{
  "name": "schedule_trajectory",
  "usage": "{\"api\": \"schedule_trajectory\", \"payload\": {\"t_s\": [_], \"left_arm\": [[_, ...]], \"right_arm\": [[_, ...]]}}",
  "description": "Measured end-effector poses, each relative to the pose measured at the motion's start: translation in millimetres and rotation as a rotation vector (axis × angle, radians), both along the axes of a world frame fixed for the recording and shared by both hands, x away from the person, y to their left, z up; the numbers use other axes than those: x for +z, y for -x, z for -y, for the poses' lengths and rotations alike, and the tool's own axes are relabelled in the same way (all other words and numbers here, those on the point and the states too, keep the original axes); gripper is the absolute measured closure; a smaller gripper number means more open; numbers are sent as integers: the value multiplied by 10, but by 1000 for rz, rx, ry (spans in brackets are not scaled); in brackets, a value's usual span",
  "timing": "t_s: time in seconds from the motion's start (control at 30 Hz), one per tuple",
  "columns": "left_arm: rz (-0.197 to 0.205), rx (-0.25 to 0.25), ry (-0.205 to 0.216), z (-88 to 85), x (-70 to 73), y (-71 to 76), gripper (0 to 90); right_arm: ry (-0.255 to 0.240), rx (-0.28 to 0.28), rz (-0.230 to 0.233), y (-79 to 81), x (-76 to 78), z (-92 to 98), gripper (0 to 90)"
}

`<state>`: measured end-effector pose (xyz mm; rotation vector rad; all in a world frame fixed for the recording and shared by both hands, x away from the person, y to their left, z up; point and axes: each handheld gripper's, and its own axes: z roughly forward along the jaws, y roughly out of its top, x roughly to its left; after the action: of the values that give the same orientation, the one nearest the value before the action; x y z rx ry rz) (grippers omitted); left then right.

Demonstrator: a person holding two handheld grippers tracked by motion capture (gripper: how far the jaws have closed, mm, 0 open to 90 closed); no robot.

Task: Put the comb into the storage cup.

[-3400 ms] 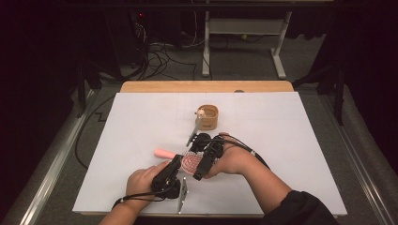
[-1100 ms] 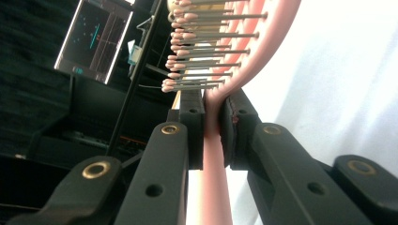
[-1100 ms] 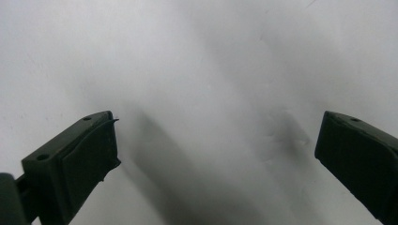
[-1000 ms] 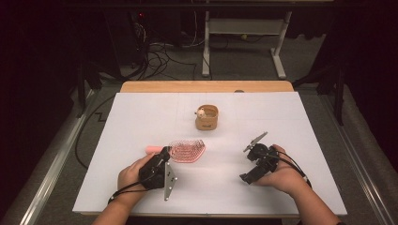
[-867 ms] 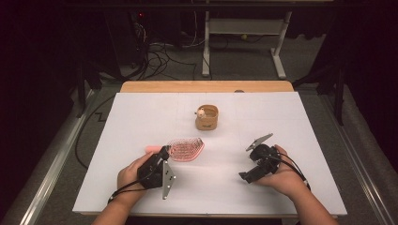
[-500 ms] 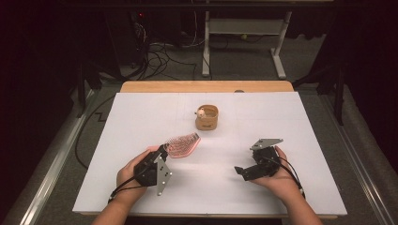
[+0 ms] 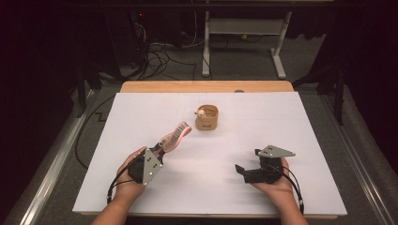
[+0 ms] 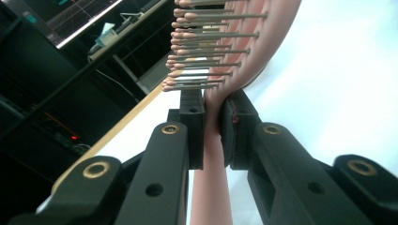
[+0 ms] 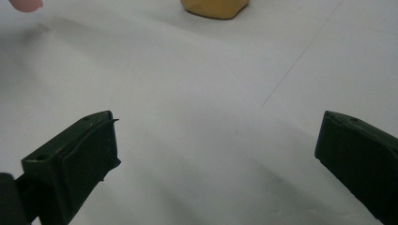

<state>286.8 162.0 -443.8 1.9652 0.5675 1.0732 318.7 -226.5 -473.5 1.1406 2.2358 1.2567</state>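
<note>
Lifted off the white table point(image 7: 300, 122) since a second ago, the pink brush point(image 7: 174, 136) now slants up in the left gripper point(image 7: 157, 149), whose jaws clamp its smooth handle. The left gripper view shows what the high view blurs: thin grey pins with rounded pink tips in rows. The right gripper point(image 7: 241, 169) has drifted lower right, and its own view shows matte black jaws wide apart, holding nothing. A tan cup point(image 7: 207, 117) stands beyond.
</note>
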Motion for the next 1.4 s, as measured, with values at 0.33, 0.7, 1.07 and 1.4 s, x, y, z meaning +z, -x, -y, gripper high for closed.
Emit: {"api": "schedule_trajectory", "payload": {"t_s": [0.33, 0.7, 1.07, 1.4], "left_arm": [[-71, -38, 127, -55, 32, -21, 812], [-124, -71, 214, -65, 26, -37, 812], [-132, -79, 241, -34, 40, -29, 812], [-114, -78, 210, 56, 46, -5, 812]], "right_arm": [[2, 26, 52, 96, 4, -38, 2], [-20, 17, 60, 112, 4, -37, 2], [-37, 41, 74, 118, 26, -201, 2], [-63, 113, 99, 97, 132, -548, 2]]}}
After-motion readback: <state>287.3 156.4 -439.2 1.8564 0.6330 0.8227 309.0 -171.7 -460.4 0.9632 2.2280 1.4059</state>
